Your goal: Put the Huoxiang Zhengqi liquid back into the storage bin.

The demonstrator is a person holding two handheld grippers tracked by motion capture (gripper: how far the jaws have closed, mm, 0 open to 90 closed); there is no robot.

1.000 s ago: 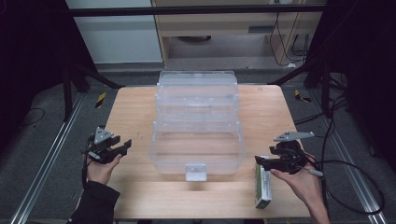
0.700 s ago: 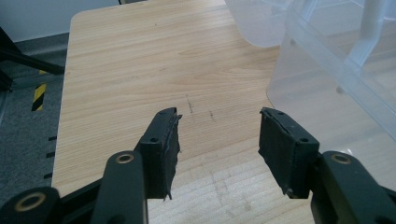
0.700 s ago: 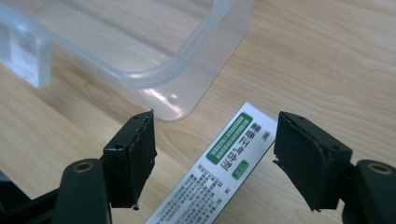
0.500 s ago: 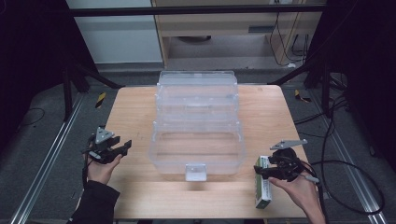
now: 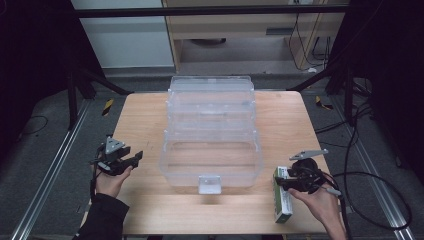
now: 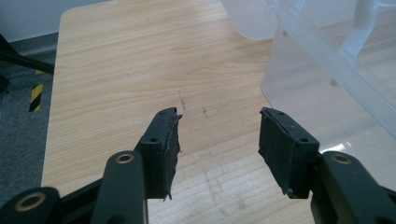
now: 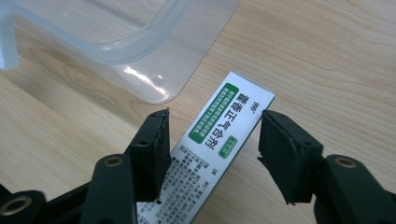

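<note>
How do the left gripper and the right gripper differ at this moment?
The left gripper has only bare table between its jaws, while the right gripper straddles a white and green box lying flat. The left gripper's jaws stand open and steady; the right gripper's jaws have just been closing around the box, though a gap shows at the right jaw. Both sit near the front of the clear plastic bin, one on each side.

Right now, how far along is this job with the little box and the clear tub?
Early. Already done: the clear plastic storage bin stands open on the wooden table. In hand: the right gripper straddles the white-and-green cardboard box, its jaws just closing, not yet pressing. Left: gripping and lifting it, probably into the bin. The left gripper waits open.
</note>
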